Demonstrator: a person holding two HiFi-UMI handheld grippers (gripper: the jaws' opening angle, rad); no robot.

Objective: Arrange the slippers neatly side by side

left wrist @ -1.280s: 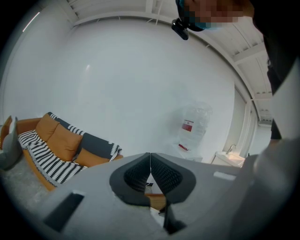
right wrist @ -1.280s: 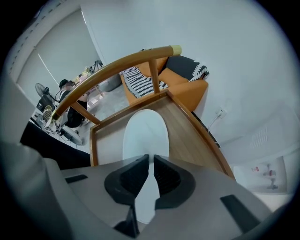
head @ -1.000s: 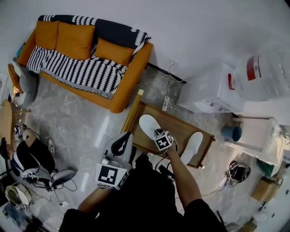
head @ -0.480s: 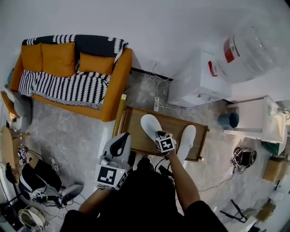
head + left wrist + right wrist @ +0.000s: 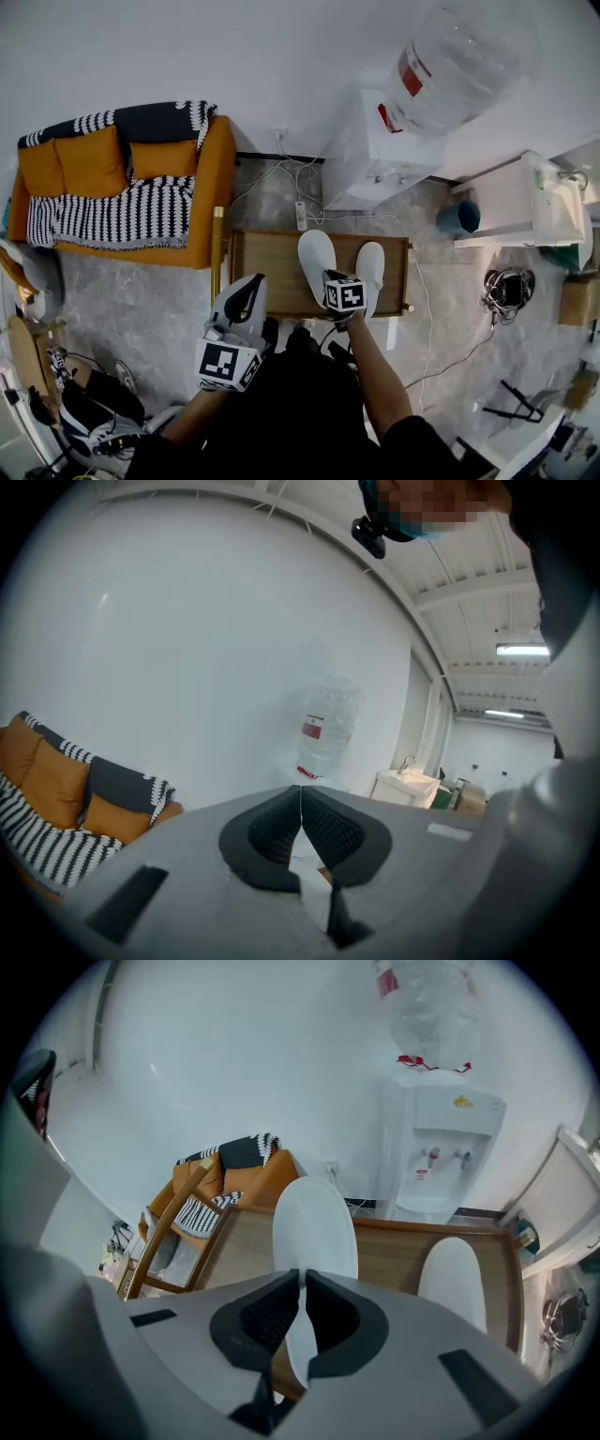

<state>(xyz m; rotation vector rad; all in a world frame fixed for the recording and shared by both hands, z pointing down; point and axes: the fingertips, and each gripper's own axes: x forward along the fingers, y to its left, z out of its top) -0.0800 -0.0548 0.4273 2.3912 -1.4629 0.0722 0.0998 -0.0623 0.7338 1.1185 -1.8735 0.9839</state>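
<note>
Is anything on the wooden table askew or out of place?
Yes. The left slipper, pinched at its near end by the right gripper, reaches farther toward the wall than the right slipper, so the pair is uneven.

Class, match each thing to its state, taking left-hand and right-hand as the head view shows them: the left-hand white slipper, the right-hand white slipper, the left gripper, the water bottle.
Things:
1. left-hand slipper
2. right-hand slipper
3. left gripper
4. water bottle

States:
A. upside down on the white dispenser
B. shut, holding nothing
C. lying free on the wooden table
D. clamped at its near end in the right gripper

Pairs: 1-D, 2-C, 3-B, 4-A
</note>
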